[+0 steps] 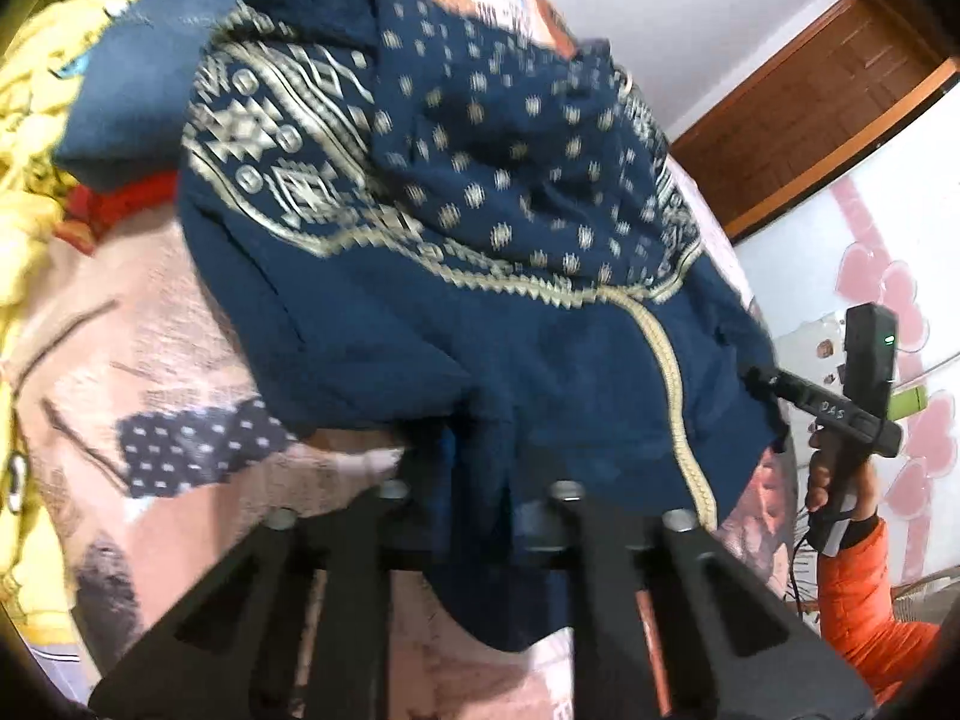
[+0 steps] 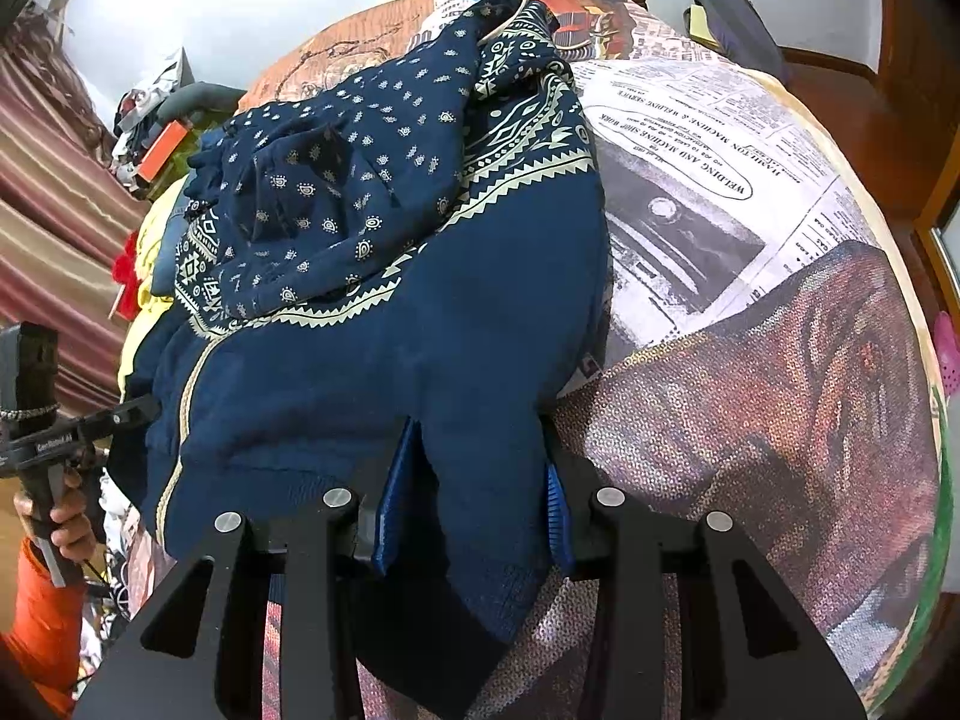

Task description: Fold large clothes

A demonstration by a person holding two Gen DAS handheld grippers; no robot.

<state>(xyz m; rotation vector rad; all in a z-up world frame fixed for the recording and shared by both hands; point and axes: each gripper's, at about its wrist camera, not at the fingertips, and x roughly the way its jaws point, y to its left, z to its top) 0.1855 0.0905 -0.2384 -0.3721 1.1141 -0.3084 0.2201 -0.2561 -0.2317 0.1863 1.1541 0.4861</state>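
Garment [image 2: 384, 360] stretching away from both grippers [image 2: 474, 504] [image 1: 480, 480], hem clamped in 2 closed jaws, lying lengthwise up bed [image 2: 780, 360].

Surface: your bed, spread with a newspaper-print sheet [image 2: 720, 192] | On it: crumpled navy garment with cream geometric border [image 2: 372, 312] mid-bed | Beside it: yellow cloth [image 1: 30, 180], red cloth [image 1: 120, 198], plain blue fabric [image 1: 120, 120] heaped together.
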